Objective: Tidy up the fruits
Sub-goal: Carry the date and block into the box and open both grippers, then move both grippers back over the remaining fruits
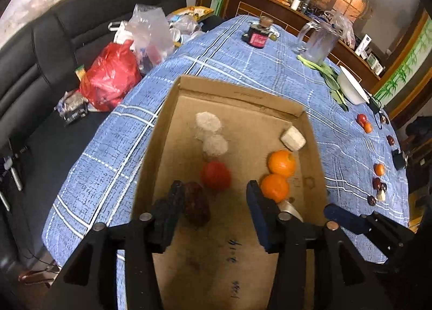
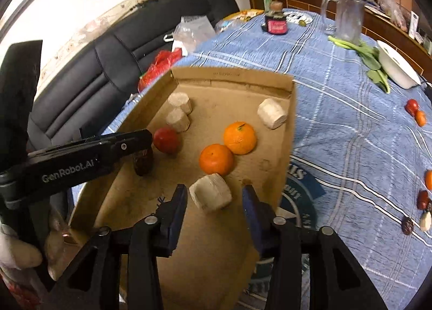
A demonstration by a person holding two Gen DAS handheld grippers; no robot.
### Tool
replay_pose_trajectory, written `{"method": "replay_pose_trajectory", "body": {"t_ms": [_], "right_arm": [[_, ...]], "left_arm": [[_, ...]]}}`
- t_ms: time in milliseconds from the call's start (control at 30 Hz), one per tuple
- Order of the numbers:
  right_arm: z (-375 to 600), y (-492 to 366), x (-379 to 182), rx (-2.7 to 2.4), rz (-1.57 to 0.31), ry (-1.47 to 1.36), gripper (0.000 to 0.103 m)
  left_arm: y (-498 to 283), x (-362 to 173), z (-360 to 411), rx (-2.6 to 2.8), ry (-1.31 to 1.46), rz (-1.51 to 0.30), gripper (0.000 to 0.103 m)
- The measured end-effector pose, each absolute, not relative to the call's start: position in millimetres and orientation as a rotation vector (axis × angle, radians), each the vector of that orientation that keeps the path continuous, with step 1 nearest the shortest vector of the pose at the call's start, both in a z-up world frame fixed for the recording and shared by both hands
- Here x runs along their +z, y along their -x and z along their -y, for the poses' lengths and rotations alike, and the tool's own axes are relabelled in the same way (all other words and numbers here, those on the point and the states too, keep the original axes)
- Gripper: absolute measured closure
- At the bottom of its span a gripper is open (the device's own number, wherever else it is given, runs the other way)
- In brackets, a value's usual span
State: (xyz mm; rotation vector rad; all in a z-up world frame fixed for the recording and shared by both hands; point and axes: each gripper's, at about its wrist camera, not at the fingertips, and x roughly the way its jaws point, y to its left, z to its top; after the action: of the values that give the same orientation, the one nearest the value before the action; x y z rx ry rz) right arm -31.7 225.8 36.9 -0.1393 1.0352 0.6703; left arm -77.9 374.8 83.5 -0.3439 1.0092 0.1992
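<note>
Left gripper [image 1: 213, 196], nearest the lens: jaws partly apart above the box floor, a dark brown fruit [image 1: 196, 207] just beside its left finger, ungripped. Right gripper [image 2: 214, 198]: jaws partly apart, a pale cylinder [image 2: 210, 191] between them, pads apparently clear of it. Blue checked surface [image 1: 243, 61] carries the cardboard box [image 2: 229, 78]. Inside the box: two oranges [image 2: 228, 146] touching, a red fruit [image 2: 166, 140], and three further pale cylinders [image 2: 271, 113]. Small fruits [image 1: 378, 175] lie loose on the surface.
</note>
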Motion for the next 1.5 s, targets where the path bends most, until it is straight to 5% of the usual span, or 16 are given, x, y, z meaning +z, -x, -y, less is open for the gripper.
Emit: {"method": "replay_pose_trajectory", "body": {"t_ms": [167,867,1500], "right_arm": [[-195.6,39.8,46.5,0.658,-1.032,0.09,0.05],[-69.2,80.8,93.6,0.546,-0.912,0.002,0.04],[-51.3,98.9,88.4,0.523,-0.908,0.021,0.038]], "left_arm": [[90.1,110.7,-337.2,0.239,0.292,-0.967,0.037],[128.7,200.3,-208.8,0.351,0.108,-0.744,0.035],[144.6,204.8,-173.8,0.312,0.03,-0.709,0.029]]}}
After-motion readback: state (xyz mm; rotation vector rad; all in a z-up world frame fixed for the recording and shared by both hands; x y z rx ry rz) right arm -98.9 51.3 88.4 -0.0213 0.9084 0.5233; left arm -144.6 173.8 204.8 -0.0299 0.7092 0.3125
